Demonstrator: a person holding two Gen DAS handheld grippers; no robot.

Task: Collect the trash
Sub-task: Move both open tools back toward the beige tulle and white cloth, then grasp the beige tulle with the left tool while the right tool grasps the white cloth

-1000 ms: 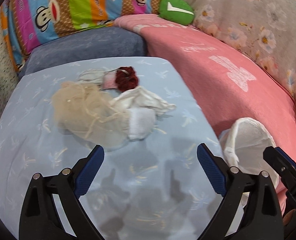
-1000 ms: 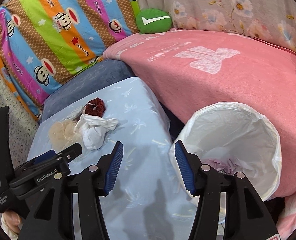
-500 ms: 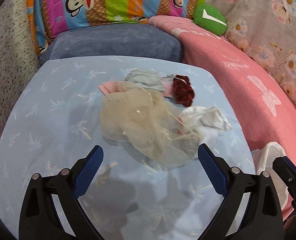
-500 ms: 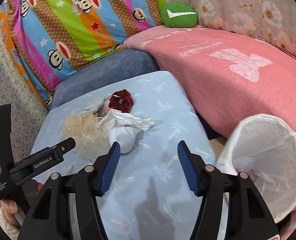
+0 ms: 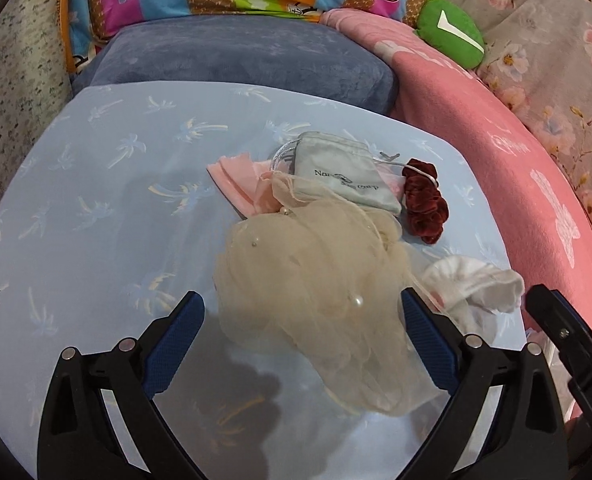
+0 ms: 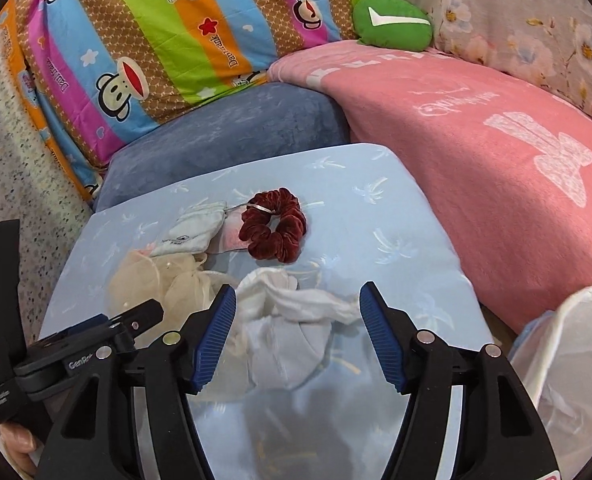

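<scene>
A pile lies on the light blue table (image 5: 96, 208): a beige mesh pouf (image 5: 316, 292), a white crumpled cloth (image 5: 472, 284), a dark red scrunchie (image 5: 424, 208), a grey drawstring pouch (image 5: 344, 176) and a pink cloth (image 5: 236, 180). My left gripper (image 5: 302, 316) is open with the pouf between its jaws. My right gripper (image 6: 296, 320) is open around the white cloth (image 6: 292, 324). The scrunchie (image 6: 274, 226) and pouf (image 6: 156, 280) show beyond it. The white-lined trash bin (image 6: 576, 352) stands at the right.
A pink blanket (image 6: 476, 152) covers the sofa to the right. A grey-blue cushion (image 5: 236, 60), a striped monkey-print pillow (image 6: 156, 40) and a green cushion (image 6: 392, 22) lie behind the table. The left gripper's body (image 6: 76, 352) shows at lower left in the right wrist view.
Both grippers moved left and forward toward the pile. The pouf now sits between the left jaws, the white cloth between the right jaws. The bin slid to the right edge.
</scene>
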